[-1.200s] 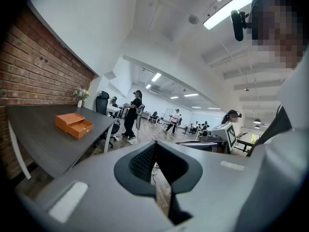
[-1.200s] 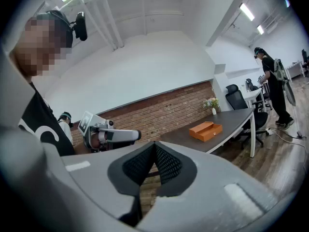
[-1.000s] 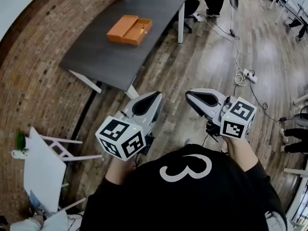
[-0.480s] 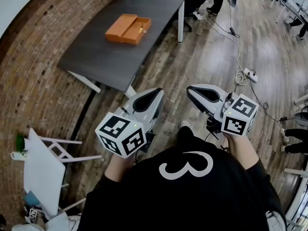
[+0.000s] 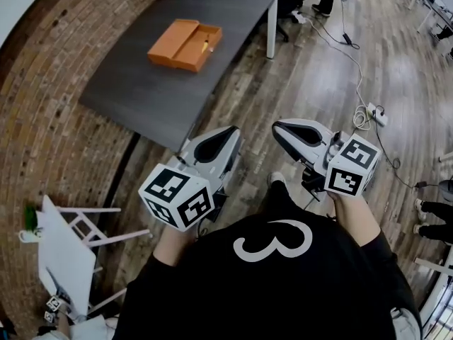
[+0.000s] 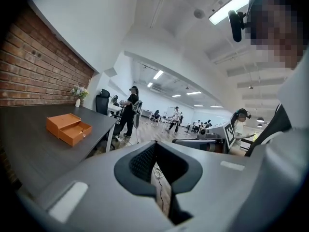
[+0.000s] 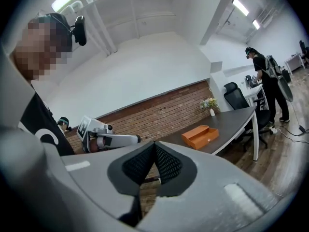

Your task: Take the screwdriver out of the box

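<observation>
A brown plank floor [image 5: 304, 69] and a red brick wall [image 5: 42, 119] are seen around a dark grey table [image 5: 141, 83]. On it lies an open orange rectangular box [image 5: 185, 44] — the screwdriver inside cannot be made out. The grey left gripper [image 5: 228, 134] and grey right gripper [image 5: 282, 128] are held well apart from the box — both jaw pairs are pressed together, with nothing between them.

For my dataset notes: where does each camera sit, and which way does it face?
Head view: on the person's head, facing steeply down; table, orange box, torso, left gripper, right gripper show.
Left gripper view: on the left gripper, facing along its shut jaws; orange box and right gripper show.
Right gripper view: on the right gripper, facing along its shut jaws; left gripper shows.
All three share the orange box.
</observation>
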`<state>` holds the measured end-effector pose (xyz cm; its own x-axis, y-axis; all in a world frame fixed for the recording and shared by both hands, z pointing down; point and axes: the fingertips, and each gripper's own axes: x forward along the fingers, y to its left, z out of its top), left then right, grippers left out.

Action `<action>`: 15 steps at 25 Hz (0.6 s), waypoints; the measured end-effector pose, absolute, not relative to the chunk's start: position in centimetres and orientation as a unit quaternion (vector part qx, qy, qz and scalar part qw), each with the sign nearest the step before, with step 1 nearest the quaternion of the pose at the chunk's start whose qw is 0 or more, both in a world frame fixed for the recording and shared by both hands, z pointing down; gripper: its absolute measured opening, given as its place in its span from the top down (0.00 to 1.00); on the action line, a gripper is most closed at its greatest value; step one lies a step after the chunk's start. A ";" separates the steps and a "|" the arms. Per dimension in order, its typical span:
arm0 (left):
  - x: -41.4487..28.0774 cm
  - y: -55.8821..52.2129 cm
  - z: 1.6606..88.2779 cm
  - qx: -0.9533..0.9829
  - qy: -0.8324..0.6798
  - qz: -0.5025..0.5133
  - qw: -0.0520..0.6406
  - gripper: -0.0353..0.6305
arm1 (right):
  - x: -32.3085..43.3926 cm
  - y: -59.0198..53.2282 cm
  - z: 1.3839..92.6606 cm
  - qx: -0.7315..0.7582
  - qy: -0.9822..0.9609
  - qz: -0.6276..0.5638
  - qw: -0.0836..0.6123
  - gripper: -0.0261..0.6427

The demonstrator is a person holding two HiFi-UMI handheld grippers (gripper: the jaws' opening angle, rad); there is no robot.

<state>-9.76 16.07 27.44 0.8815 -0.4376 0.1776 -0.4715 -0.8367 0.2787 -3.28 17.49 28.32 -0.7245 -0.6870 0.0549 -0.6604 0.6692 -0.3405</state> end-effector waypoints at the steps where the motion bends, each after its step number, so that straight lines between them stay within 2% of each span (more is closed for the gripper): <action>1: -9.1 14.9 27.7 0.956 -0.240 0.054 0.162 0.93 | -2.7 16.3 28.5 -0.366 0.913 -0.175 0.037 0.96; 15: 0.5 -0.9 27.2 0.940 -0.289 0.062 0.170 0.93 | 5.3 0.1 27.5 -0.286 0.939 -0.188 0.023 0.96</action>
<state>0.46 -0.89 27.17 0.8257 -0.5215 0.2151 -0.5638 -0.7759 0.2831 5.34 0.06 27.53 -0.8352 -0.5460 0.0654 -0.5290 0.7655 -0.3663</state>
